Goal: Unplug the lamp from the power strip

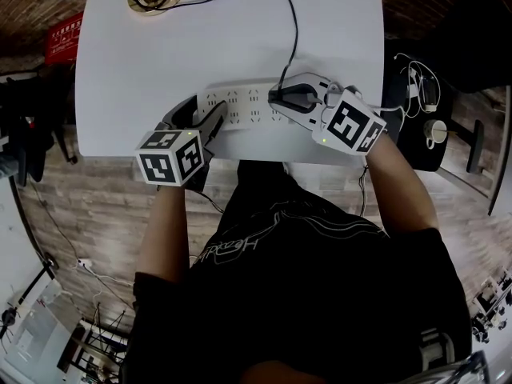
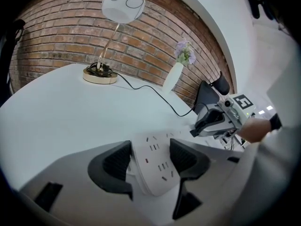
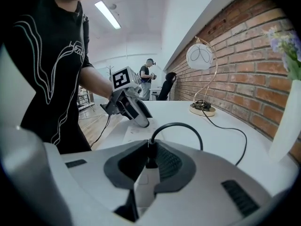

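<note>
With the left claw point(image 1: 210, 117) clamped across the left end of the white power strip point(image 2: 155, 166) at the table's point(image 1: 160, 70) near edge, and the right claw point(image 1: 290, 98) pinched on the black plug point(image 3: 151, 150) of the lamp point(image 2: 123, 4), hold the strip down and draw the plug straight out, without rocking.

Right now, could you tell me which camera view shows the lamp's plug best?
The right gripper view: the black plug sits close-up, pinched by the jaws of the right gripper. The head view shows it small, mostly covered; the left gripper view shows only its cord.
</note>
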Motion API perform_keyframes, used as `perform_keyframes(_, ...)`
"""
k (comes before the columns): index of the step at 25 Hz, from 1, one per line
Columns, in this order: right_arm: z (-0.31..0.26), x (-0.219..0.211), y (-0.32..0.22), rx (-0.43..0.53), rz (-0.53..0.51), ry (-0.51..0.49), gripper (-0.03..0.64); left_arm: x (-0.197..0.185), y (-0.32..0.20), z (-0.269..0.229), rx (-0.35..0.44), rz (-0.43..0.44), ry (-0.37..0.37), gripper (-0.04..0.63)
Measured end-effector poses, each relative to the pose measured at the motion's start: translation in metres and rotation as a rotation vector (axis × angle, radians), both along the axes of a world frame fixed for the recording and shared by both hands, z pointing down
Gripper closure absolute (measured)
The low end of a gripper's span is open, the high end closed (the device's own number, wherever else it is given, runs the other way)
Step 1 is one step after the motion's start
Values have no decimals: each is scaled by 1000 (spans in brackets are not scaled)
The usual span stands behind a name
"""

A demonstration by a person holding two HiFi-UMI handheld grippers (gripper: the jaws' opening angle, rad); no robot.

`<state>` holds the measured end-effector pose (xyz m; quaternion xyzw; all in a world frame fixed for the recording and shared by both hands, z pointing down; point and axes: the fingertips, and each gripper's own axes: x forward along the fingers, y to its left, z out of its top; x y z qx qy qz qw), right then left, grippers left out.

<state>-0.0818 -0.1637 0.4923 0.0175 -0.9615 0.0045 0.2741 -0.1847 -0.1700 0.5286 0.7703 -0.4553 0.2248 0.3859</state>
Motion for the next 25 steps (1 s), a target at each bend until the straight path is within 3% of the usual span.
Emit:
perform_keyframes(11, -2, 1, 1, -3, 11, -17, 588, 0, 1, -2, 16, -5, -28, 333)
perform_keyframes(17, -1, 2, 1, -30, 13, -42, 588, 0, 1, 0, 0, -13, 4, 332)
perform_keyframes(25, -1, 0, 0, -9, 46, -13, 588, 1, 0, 0, -2, -29, -15, 333)
